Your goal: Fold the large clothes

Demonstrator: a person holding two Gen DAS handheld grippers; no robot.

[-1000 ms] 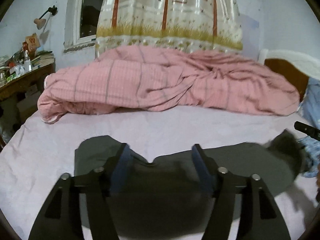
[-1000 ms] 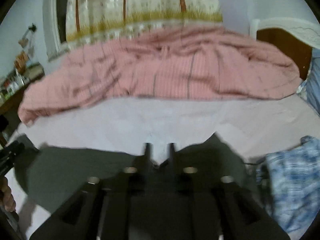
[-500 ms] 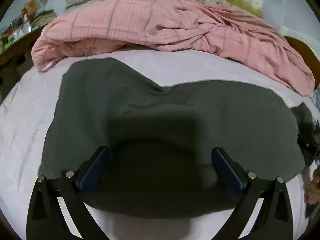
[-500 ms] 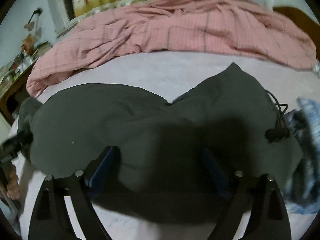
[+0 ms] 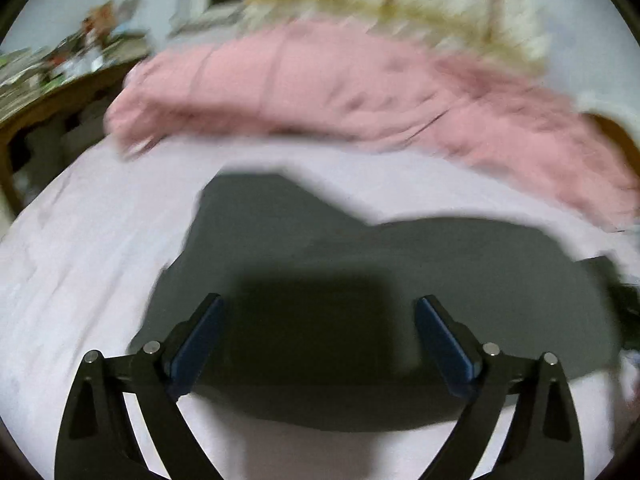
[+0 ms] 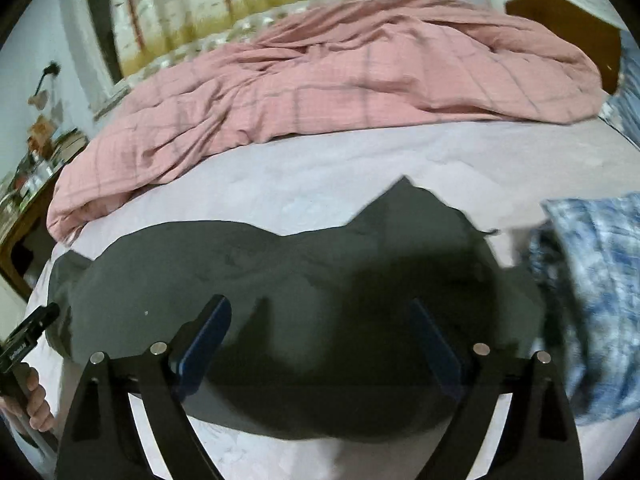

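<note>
A dark grey garment (image 5: 360, 264) lies spread flat on the pale bed sheet (image 5: 80, 260). My left gripper (image 5: 319, 301) hovers over its near edge with blue pads wide apart; the jaws are closing slightly and press on nothing. In the right wrist view the same garment (image 6: 280, 272) stretches from left to right, a pointed corner at its far side. My right gripper (image 6: 319, 303) stands open above its near part, with cloth under the pads but not pinched. A hand (image 6: 38, 404) holding the other tool shows at the left edge.
A crumpled pink checked blanket (image 6: 340, 80) fills the far side of the bed. A blue patterned cloth (image 6: 592, 280) lies right of the garment. A cluttered wooden desk (image 5: 52, 100) stands at the left, a headboard (image 6: 560, 12) at the far right.
Both grippers, narrow on the garment's raised edge a second ago, have let go and spread wide. The garment dropped flat onto the sheet, and both views sank toward the bed.
</note>
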